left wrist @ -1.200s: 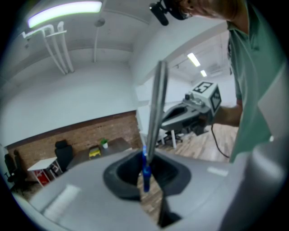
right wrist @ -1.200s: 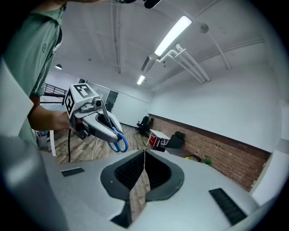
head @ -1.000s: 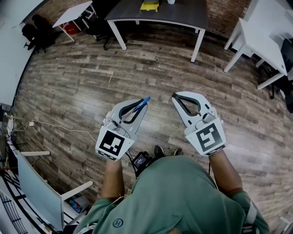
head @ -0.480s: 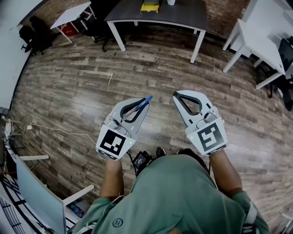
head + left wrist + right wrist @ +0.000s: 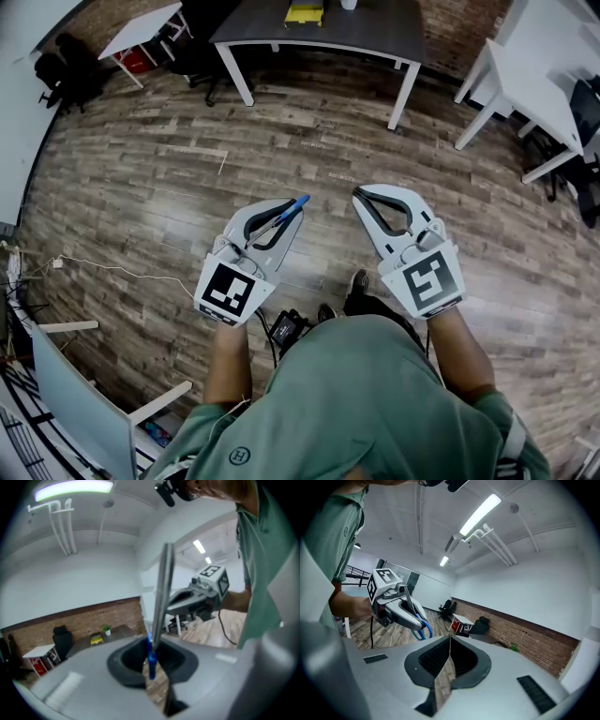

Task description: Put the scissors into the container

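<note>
Left tool (image 5: pixel 289 214) is clamped on the scissors (image 5: pixel 296 205): blue handles poke past the tips, blade runs back up between the jaws. Right tool (image 5: pixel 360 195) is closed with nothing in it. Both are held over the wood floor (image 5: pixel 141 187), well apart from the dark counter (image 5: pixel 375 28) carrying a yellow item (image 5: pixel 305 11).

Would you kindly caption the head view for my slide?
Left tool grips blue-handled scissors, right tool shut and empty, above a wood floor.
</note>
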Demonstrator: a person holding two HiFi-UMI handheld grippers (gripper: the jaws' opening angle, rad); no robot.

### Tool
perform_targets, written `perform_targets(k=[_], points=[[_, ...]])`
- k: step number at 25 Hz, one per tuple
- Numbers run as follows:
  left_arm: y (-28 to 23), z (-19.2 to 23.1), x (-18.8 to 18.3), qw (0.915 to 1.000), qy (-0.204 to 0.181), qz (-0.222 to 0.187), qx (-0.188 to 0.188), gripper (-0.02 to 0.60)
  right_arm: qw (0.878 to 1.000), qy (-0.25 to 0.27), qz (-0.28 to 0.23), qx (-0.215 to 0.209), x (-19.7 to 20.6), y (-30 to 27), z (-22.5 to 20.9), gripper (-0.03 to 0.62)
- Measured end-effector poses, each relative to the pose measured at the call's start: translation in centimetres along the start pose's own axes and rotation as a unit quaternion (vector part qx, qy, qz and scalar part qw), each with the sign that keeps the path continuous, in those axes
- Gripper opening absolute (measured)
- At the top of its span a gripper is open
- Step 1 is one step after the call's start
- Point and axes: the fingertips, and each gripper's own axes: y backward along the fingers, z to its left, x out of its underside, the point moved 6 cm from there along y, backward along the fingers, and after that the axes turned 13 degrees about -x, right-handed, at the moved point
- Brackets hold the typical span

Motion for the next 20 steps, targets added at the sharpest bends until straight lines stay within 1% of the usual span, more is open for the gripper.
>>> perform_targets(k=[12,20], points=[[-7.0,1.3,-1.2,0.9998,-0.005,0.014,-0.016,0.037,1.000,0.003,-0.025,-0.017,2.2,-0.8,-7.5,0.008],[-11.9,2.5,-2.4,0.9990,-0.011,0.021,-0.039,0.037,0.999,0.006,-0.039,-0.037,3.8,-1.2,-12.8,0.008]])
